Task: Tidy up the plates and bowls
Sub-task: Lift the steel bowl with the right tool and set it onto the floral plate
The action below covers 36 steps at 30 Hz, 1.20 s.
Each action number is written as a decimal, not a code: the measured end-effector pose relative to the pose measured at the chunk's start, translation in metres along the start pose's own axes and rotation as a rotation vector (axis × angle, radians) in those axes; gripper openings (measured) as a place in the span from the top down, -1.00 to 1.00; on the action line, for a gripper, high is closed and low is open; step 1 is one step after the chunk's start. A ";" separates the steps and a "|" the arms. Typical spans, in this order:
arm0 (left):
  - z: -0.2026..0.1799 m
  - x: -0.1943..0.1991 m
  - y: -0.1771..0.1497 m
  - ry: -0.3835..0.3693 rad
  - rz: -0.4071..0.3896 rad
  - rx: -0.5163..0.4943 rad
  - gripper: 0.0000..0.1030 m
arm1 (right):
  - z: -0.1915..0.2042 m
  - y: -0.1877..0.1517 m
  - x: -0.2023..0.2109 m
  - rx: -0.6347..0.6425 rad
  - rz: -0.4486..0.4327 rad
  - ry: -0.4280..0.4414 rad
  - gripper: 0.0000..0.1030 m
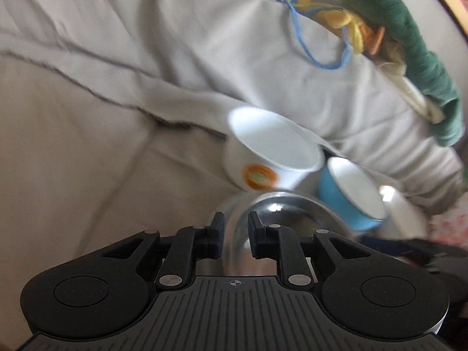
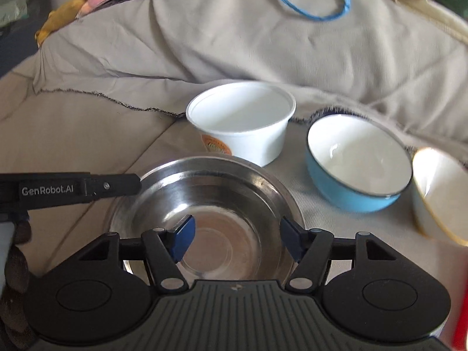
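Left wrist view: left claw (image 1: 235,235) straddles steel plate (image 1: 272,216) rim, jaws nearly closed, contact unclear | right claw (image 2: 235,239) released above plate centre, probably waiting | white cup (image 2: 242,120), blue bowl (image 2: 356,161) ahead on bed cover (image 2: 87,134), unstacked.

I see a home setting: bowls (image 2: 356,161) stand on a bed (image 2: 73,134) with a rumpled blanket (image 2: 234,38) and clothes (image 1: 421,58).

Steel bowl (image 2: 210,204) upright, front; white tub (image 2: 242,120), blue bowl (image 2: 356,161) behind, apart.
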State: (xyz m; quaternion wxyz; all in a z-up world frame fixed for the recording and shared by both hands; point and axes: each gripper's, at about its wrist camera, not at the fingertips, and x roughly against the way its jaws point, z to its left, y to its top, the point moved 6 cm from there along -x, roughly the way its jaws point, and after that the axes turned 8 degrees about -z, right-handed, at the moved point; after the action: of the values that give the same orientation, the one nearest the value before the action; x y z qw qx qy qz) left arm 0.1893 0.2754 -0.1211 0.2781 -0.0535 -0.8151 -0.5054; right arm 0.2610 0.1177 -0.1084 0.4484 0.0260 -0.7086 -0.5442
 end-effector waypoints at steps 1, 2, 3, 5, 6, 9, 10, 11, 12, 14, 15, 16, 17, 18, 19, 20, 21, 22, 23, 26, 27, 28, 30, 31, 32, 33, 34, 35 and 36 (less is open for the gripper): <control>0.005 0.000 -0.001 0.036 -0.007 -0.015 0.61 | 0.001 -0.001 0.001 0.030 -0.020 -0.026 -0.26; 0.009 -0.002 -0.002 0.070 -0.007 -0.024 0.61 | 0.000 -0.002 0.002 0.053 -0.035 -0.054 -0.26; 0.014 -0.006 -0.002 0.096 0.000 -0.025 0.61 | -0.002 -0.003 0.001 0.066 -0.040 -0.083 -0.26; 0.022 -0.013 -0.006 0.111 0.041 0.001 0.61 | -0.013 -0.008 -0.006 0.048 -0.017 -0.120 -0.26; 0.025 -0.017 -0.009 0.097 0.066 0.023 0.61 | -0.019 -0.011 -0.010 0.017 0.011 -0.121 -0.26; 0.034 -0.025 -0.017 0.003 0.125 0.140 0.65 | -0.034 -0.024 -0.024 -0.124 0.105 -0.070 -0.26; 0.035 -0.026 -0.018 -0.024 0.140 0.173 0.65 | -0.038 -0.028 -0.028 -0.174 0.134 -0.046 -0.26; 0.036 -0.026 -0.019 -0.045 0.151 0.199 0.65 | -0.041 -0.033 -0.031 -0.223 0.159 -0.015 -0.26; 0.037 -0.027 -0.020 -0.061 0.158 0.217 0.64 | -0.042 -0.038 -0.033 -0.262 0.179 0.017 -0.25; 0.035 -0.028 -0.022 -0.070 0.175 0.231 0.61 | -0.044 -0.044 -0.036 -0.324 0.209 0.082 -0.22; 0.035 -0.028 -0.023 -0.069 0.179 0.234 0.61 | -0.044 -0.046 -0.035 -0.338 0.207 0.098 -0.22; 0.035 -0.028 -0.023 -0.070 0.180 0.239 0.61 | -0.045 -0.046 -0.034 -0.340 0.202 0.106 -0.21; 0.035 -0.028 -0.024 -0.071 0.183 0.247 0.61 | -0.046 -0.047 -0.033 -0.340 0.200 0.117 -0.20; 0.035 -0.028 -0.024 -0.071 0.186 0.258 0.60 | -0.046 -0.048 -0.031 -0.346 0.199 0.131 -0.19; 0.035 -0.030 -0.023 -0.070 0.188 0.268 0.59 | -0.047 -0.049 -0.029 -0.355 0.199 0.148 -0.17; 0.034 -0.029 -0.023 -0.069 0.190 0.273 0.59 | -0.049 -0.051 -0.026 -0.363 0.199 0.165 -0.14; 0.032 -0.029 -0.023 -0.066 0.191 0.267 0.59 | -0.050 -0.052 -0.023 -0.366 0.196 0.173 -0.11; 0.029 -0.029 -0.023 -0.066 0.192 0.256 0.59 | -0.051 -0.053 -0.020 -0.362 0.190 0.178 -0.11; 0.026 -0.029 -0.023 -0.070 0.195 0.244 0.59 | -0.052 -0.053 -0.016 -0.355 0.183 0.181 -0.11; 0.014 -0.032 -0.026 -0.114 0.218 0.216 0.59 | -0.063 -0.055 -0.009 -0.344 0.160 0.172 -0.11; 0.010 -0.033 -0.028 -0.135 0.230 0.207 0.58 | -0.069 -0.054 -0.008 -0.347 0.155 0.164 -0.11; 0.005 -0.034 -0.030 -0.157 0.240 0.197 0.58 | -0.074 -0.056 -0.006 -0.353 0.150 0.153 -0.11; -0.003 -0.035 -0.033 -0.180 0.248 0.180 0.58 | -0.085 -0.059 -0.004 -0.371 0.143 0.129 -0.11; -0.005 -0.035 -0.035 -0.180 0.245 0.175 0.58 | -0.089 -0.060 -0.003 -0.379 0.141 0.122 -0.11; -0.006 -0.034 -0.035 -0.174 0.239 0.167 0.58 | -0.092 -0.061 -0.003 -0.385 0.140 0.121 -0.11; -0.007 -0.032 -0.035 -0.164 0.235 0.159 0.59 | -0.093 -0.060 -0.003 -0.390 0.139 0.120 -0.11; -0.008 -0.029 -0.034 -0.150 0.223 0.149 0.60 | -0.094 -0.061 -0.002 -0.391 0.136 0.115 -0.11; -0.009 -0.022 -0.031 -0.132 0.199 0.136 0.63 | -0.094 -0.060 -0.001 -0.387 0.131 0.110 -0.11; -0.010 -0.014 -0.027 -0.111 0.165 0.127 0.63 | -0.094 -0.059 0.000 -0.380 0.123 0.106 -0.11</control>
State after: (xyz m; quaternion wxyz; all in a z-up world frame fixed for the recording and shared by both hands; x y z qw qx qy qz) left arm 0.1951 0.2560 -0.1465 0.2761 -0.1306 -0.8523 -0.4245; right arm 0.2967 0.0235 -0.1551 0.5142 -0.0737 -0.5690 -0.6375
